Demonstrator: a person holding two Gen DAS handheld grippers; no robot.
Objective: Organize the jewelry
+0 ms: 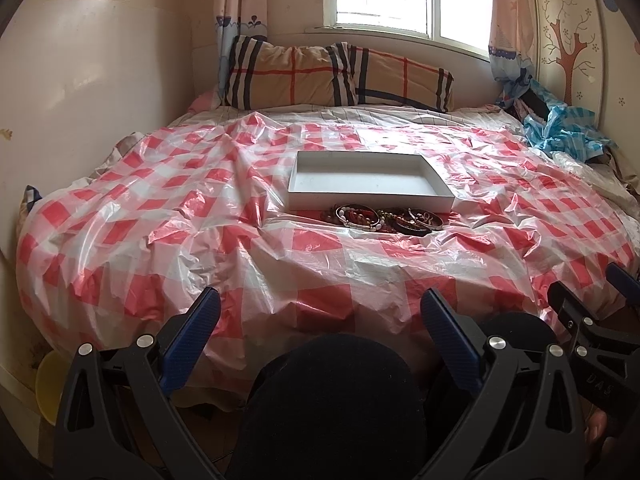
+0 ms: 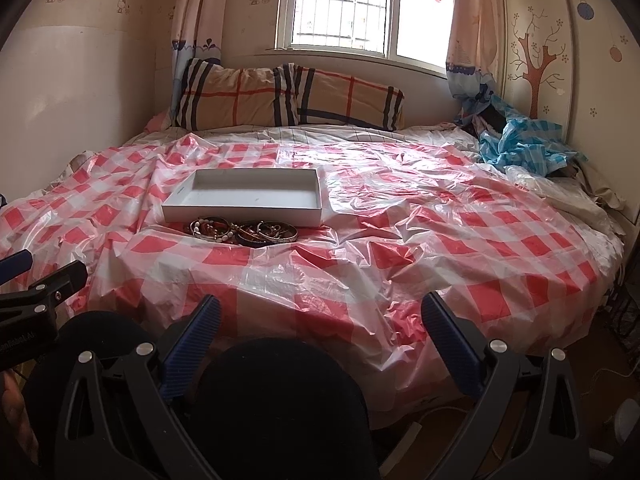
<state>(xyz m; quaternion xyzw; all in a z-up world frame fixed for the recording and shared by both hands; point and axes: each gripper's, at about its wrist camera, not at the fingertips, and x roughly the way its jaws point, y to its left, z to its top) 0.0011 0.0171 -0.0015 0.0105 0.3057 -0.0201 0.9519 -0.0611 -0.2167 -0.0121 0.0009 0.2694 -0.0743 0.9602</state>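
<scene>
A shallow white box (image 1: 370,179) (image 2: 244,198) sits empty in the middle of the bed. Right in front of it lies a heap of bracelets and bangles (image 1: 386,220) (image 2: 244,232), beaded, metal and dark ones tangled together. My left gripper (image 1: 320,300) hangs open at the bed's near edge, well short of the heap, with nothing between its blue-padded fingers. My right gripper (image 2: 320,304) is open too and holds nothing, at the same near edge and to the right of the heap. Each gripper shows at the other view's border.
A crinkled red-and-white checked plastic sheet (image 1: 200,216) (image 2: 440,240) covers the bed. Two plaid pillows (image 1: 336,76) lean under the window. Blue checked plastic (image 2: 524,140) is bunched at the far right. The person's dark-clad knees (image 1: 332,400) fill the foreground. A yellow basin (image 1: 48,388) stands on the floor at left.
</scene>
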